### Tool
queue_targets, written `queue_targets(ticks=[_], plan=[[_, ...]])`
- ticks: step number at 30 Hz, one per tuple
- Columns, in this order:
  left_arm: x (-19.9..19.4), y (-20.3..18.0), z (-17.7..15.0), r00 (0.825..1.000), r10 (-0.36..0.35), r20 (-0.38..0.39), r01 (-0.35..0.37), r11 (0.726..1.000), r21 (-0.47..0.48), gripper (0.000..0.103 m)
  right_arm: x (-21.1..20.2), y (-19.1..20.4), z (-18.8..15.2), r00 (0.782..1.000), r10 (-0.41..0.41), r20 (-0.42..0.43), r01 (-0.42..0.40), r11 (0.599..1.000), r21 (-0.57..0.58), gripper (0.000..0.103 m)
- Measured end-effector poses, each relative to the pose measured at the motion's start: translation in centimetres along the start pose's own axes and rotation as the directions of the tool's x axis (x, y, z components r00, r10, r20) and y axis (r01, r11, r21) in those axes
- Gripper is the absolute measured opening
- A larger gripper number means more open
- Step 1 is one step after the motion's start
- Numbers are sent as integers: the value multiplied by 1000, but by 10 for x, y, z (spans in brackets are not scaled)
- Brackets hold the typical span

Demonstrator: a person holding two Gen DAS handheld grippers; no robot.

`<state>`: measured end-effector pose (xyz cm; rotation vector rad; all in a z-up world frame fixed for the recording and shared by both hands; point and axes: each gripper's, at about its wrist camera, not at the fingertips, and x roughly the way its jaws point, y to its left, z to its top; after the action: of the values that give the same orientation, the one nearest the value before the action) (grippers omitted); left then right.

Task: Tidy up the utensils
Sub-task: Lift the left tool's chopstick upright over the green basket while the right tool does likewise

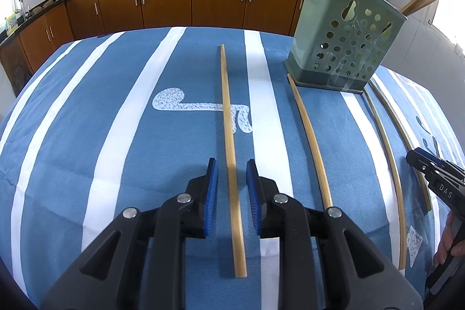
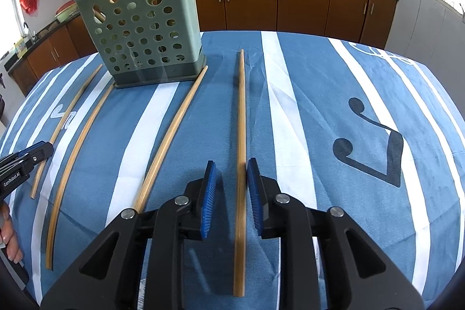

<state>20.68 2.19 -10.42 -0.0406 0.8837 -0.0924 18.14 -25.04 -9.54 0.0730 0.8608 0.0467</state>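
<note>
Squeeze the wide-open left tool (image 1: 232, 188) shut on the chopstick (image 1: 229, 153) lying flat between its blue bumpy pads (image 1: 213, 193), by the near edge of the counter (image 1: 87, 121). Same for the right tool (image 2: 232, 188), also open around the other chopstick (image 2: 240, 135). Grip low and slow to stop the thin, smooth wood rolling on the soft striped cloth (image 1: 130, 164). Then lift, tip upright and drop into the green plastic holder (image 1: 319, 19) with round holes, toward the far edge.

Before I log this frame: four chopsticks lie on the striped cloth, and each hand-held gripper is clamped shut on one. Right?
Not quite. In each wrist view the hand-held gripper is open, its blue pads either side of a chopstick without pinching it. Four do lie on the striped cloth.
</note>
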Motion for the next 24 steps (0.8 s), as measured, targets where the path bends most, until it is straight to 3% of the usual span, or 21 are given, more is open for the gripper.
queue_targets(ticks=[9,10,11,13,15,18,24], plan=[[-8,-5,-12,999,37,-4,-36,998,43,24,-12,-8,-13,1000,2,2,-2,1000,29,22],[-10,-4,-14,999,34,-4,-34,999,39,22,-14,-9,-15,1000,5,3,-5,999,32,20],[-11,-3,-15,999,36,-3,-36,999,37,16,-14,-10,-16,1000,6,2,-6,999,36,8],[-11,-1,-15,999,39,-5,-39,999,34,9,-14,-14,-16,1000,21,2,-21,999,49,8],[-12,0,-15,999,33,-12,-33,999,35,8,-16,-15,-16,1000,19,1,-19,998,54,8],[-19,2,-16,1000,19,-16,-18,999,34,8,-27,-17,-13,999,27,42,-30,998,61,7],[-54,5,-4,997,-10,72,9,1000,20,8,-60,-23,3,987,35,158,-49,995,87,7]])
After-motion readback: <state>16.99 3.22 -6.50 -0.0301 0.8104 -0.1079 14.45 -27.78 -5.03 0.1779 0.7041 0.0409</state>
